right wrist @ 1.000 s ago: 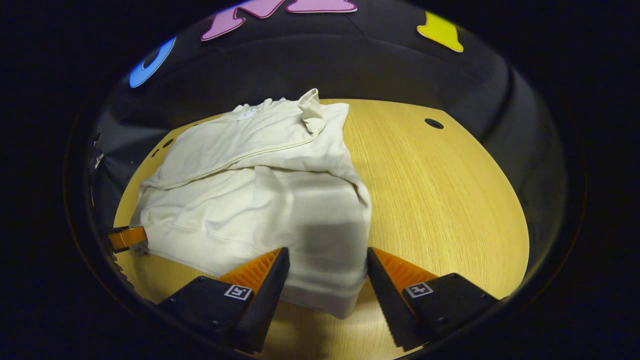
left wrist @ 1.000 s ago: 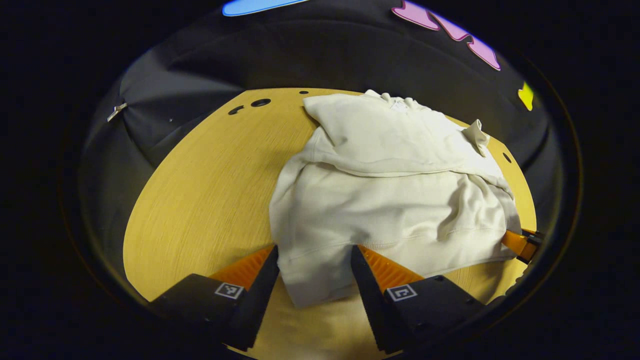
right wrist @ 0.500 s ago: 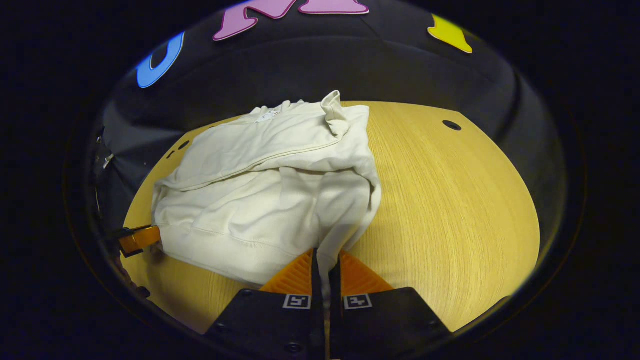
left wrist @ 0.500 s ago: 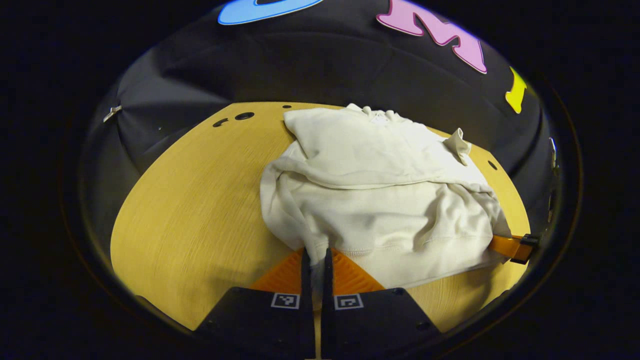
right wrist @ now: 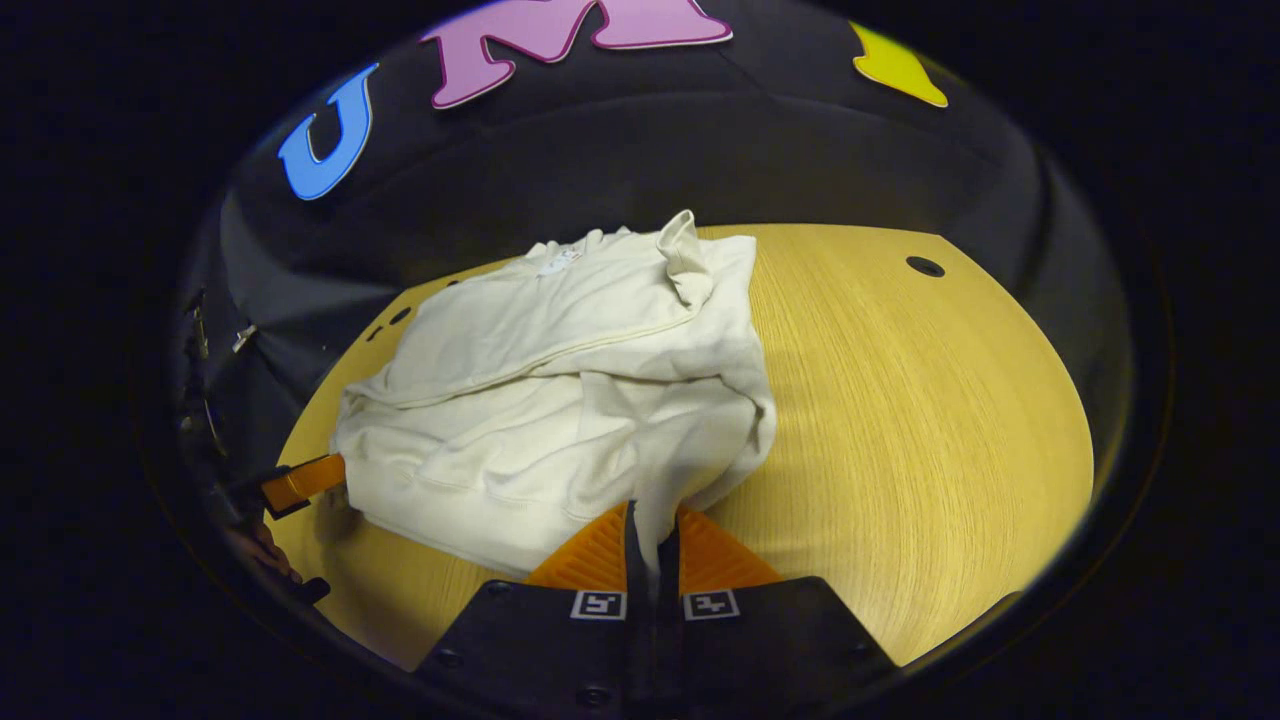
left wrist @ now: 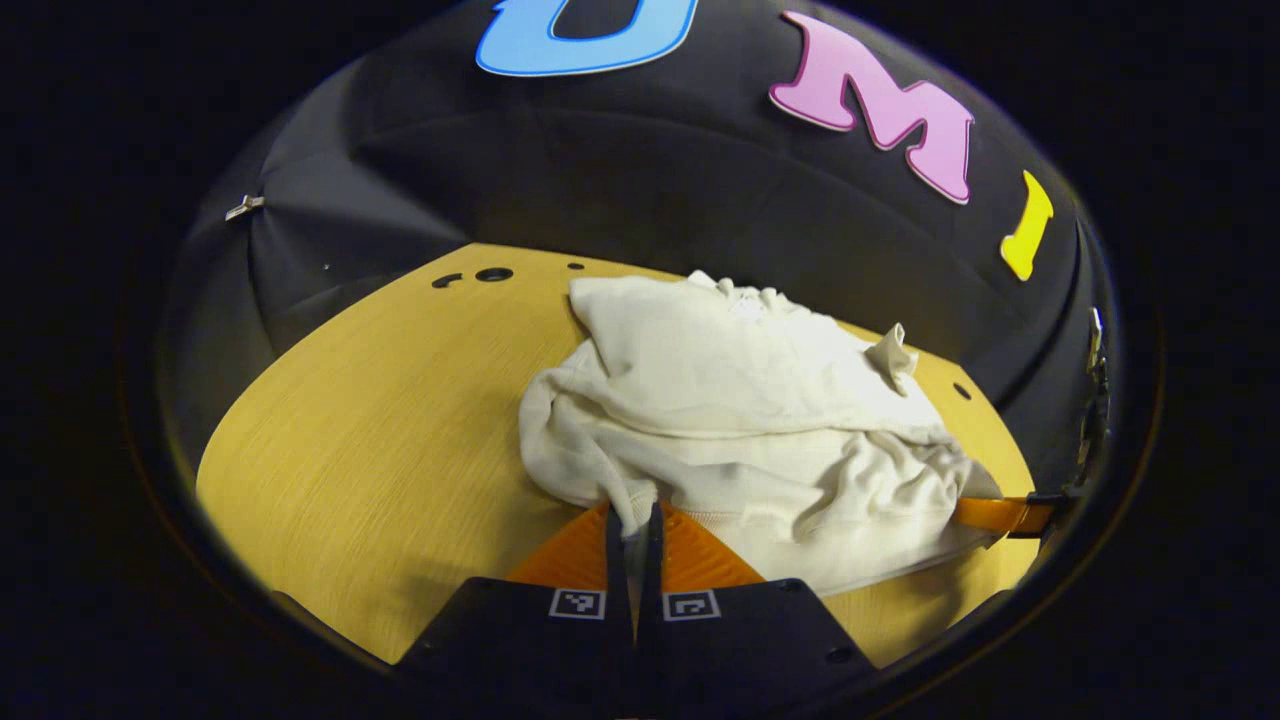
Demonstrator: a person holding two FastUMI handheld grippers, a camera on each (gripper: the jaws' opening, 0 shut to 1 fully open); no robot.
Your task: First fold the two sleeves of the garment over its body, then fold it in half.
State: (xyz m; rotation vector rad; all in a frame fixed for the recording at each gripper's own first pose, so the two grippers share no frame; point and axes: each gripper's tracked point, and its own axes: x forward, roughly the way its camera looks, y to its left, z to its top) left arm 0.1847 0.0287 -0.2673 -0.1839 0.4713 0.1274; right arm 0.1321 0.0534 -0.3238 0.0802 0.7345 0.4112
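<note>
Your left tool (left wrist: 632,515) is clenched on the near hem corner of the garment (left wrist: 740,400), its two orange ribbed fingers (left wrist: 580,550) pressed together with a pinch of cream cloth between them. Your right tool (right wrist: 650,520) is clamped the same way on the hem's other corner, a narrow fold of fabric rising out from between its fingers (right wrist: 715,555). In the left gripper view, the right tool's orange finger shows at the far right end of the hem; in the right gripper view, the left tool's orange finger sits at the left end of it. The garment is a cream sweatshirt of soft, thick knit with a ribbed hem band, lying on the table (left wrist: 380,420) with its long axis running away from you: hem toward the tools, neckline and its small label toward the black cloth wall at the back. Both sleeves already lie folded across the body, forming a flat upper layer with a straight diagonal edge, and one cuff (right wrist: 685,255) sticks up near the collar. The lower part of the body is bunched and wrinkled between your two tools, lifted slightly off the surface at the corners. The table is pale yellow wood grain with a curved edge and a few small dark round holes (right wrist: 925,267).
</note>
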